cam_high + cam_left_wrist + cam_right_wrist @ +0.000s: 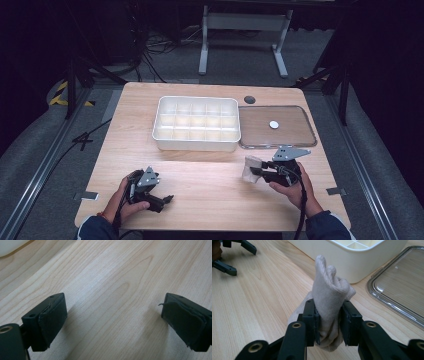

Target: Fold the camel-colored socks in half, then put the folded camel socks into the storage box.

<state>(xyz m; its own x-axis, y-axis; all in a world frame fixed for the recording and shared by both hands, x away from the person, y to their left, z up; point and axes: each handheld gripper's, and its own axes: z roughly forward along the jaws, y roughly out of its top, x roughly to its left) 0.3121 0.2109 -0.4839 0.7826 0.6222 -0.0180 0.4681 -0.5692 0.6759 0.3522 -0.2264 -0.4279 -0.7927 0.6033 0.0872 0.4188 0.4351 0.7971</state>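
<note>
Two grippers work low over the near half of the tabletop (200, 175), one in each of the person's hands. The left gripper (167, 199) sits near the front edge at the left of the high view, its fingers (53, 315) spread wide with nothing but bare wood grain between them. In the left gripper view a pale corner at the top left edge is probably the tray, though too little of it is in frame to be sure.

The right gripper (257, 172) is a little farther in, at the right, and its fingers (312, 317) are clamped on a beige sock (329, 297). The sock is bunched into a soft roll; in the right gripper view it stands up between the two pads, its rounded end rising above them and the rest bulging below and to the left. From above, the sock (251, 167) shows as a pale lump at the gripper's tip, just short of the tray's near wall. Whether its lower end touches the wood cannot be told.

Beyond both grippers, toward the middle of the tabletop, stands a white divided tray (196, 142) with rows of small square compartments. Just beside it on the right lies a clear lid (295, 135), flat on the wood, with a small white disc (273, 124) at its centre. A dark round grommet (249, 99) sits behind the lid's near-left corner, close to the far edge.
</note>
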